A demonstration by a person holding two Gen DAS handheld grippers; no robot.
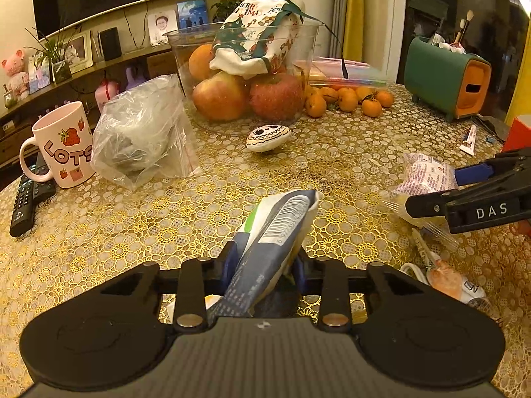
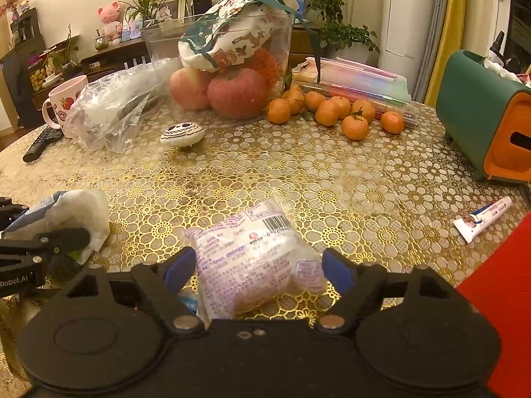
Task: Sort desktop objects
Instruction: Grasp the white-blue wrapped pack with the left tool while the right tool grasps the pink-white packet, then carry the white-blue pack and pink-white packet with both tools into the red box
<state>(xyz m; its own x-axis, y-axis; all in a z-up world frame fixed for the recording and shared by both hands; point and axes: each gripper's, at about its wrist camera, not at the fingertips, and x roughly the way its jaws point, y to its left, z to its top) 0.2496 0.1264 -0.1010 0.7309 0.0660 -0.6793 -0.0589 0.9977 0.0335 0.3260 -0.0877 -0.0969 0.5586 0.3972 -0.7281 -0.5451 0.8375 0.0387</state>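
Left gripper jaws clamp a wrapper pointing up-frame; right gripper jaws (apart) flank a packet; only its view shows oranges fully.

The counter wears a gold lace-flower pattern over pale cloth. The mug is pink with red strawberries and lettering. A white stone carries a black skull-face drawing. The tangerines are orange, the apples red-yellow. The organizer box is dark green with an orange end. The packet is clear with purple print (barcode black). Both tools are black with blue pads.
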